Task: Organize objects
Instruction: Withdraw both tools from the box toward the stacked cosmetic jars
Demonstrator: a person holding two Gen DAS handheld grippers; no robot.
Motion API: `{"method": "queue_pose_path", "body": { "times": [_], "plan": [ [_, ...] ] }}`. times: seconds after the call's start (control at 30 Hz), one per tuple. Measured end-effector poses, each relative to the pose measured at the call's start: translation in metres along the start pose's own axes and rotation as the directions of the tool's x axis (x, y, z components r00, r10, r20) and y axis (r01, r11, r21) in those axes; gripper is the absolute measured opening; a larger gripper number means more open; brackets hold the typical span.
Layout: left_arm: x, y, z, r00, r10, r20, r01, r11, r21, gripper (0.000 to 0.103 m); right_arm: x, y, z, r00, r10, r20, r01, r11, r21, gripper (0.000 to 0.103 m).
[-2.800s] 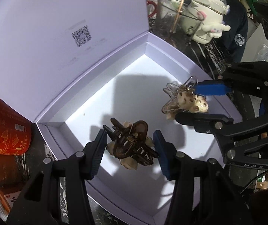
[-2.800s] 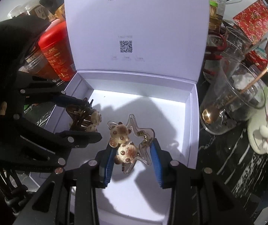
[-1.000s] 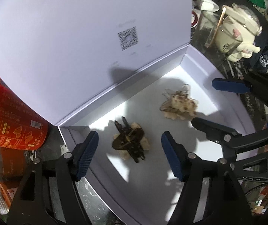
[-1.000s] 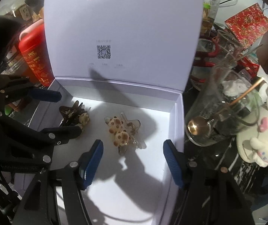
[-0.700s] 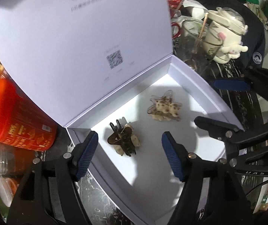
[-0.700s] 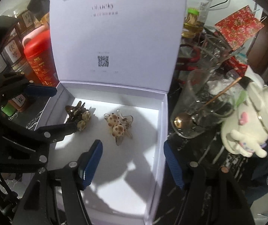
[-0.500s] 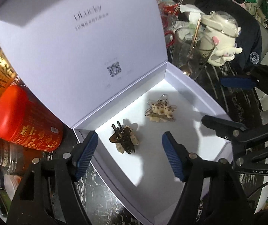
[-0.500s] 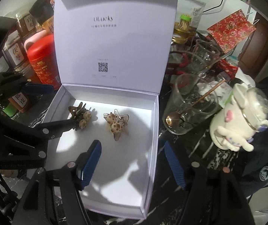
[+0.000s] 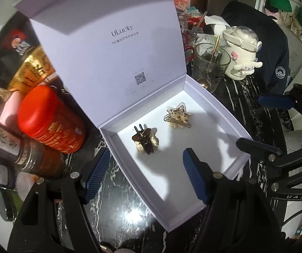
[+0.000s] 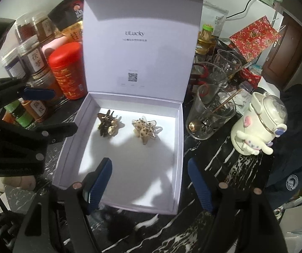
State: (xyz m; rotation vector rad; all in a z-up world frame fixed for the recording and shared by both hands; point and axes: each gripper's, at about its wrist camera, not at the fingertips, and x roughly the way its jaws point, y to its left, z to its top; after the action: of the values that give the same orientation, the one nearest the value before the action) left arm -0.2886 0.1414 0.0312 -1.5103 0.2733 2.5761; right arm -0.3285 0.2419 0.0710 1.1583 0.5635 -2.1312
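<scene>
White box (image 10: pixel 177 147) with its hinged lid (image 10: pixel 142 48) raised upright, standing on a black, white-veined tabletop (image 10: pixel 220 164). Two hair claw clips lie side by side on the box floor, apart from each other and from the walls. The dark brown clip (image 10: pixel 108 125) lies nearer the left wall and carries pale rounded ornaments; the clear star-shaped clip (image 10: pixel 143 130) lies to its right and bears two cream, brown-spotted figures (details too small to resolve). Inside the lid, grey lettering reads "ULucky" above a line of small illegible characters; lower down is a QR code (image 10: pixel 132 77).

Left gripper (image 9: pixel 145 174) and right gripper (image 10: pixel 148 182): blue-padded jaws spread, nothing between them, both raised above the near edge of the box. The right gripper's jaws have just been widening.

Beside the box on the left stands a red canister (image 10: pixel 67 70) with gold print, flanked by labelled spice jars (image 10: pixel 34 63) (Chinese characters, not legible). On the right stand a glass (image 10: pixel 211 113) holding a gold spoon and a cream cup (image 10: pixel 260 124) with a white long-eared cartoon figure.
</scene>
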Motion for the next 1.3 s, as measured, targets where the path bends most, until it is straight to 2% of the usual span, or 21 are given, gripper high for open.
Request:
{"method": "queue_pose_path", "body": {
  "times": [0.13, 0.67, 1.3],
  "plan": [
    [-0.017, 0.004, -0.008, 1.000, -0.029, -0.001, 0.029, 0.999, -0.019, 0.071, -0.015, 0.008, -0.004, 1.000, -0.007, 0.012, 0.007, 1.000, -0.001, 0.077],
    [-0.084, -0.001, -0.047, 0.998, -0.039, 0.055, 0.040, 0.999, -0.012, 0.071, -0.072, 0.045, -0.039, 0.998, -0.037, 0.047, 0.037, 0.999, -0.008, 0.081],
    [-0.117, -0.012, -0.101, 0.998, -0.028, 0.058, 0.031, 0.999, -0.044, 0.071, -0.088, 0.077, -0.086, 1.000, -0.018, 0.018, 0.018, 1.000, 0.001, 0.081]
  ]
}}
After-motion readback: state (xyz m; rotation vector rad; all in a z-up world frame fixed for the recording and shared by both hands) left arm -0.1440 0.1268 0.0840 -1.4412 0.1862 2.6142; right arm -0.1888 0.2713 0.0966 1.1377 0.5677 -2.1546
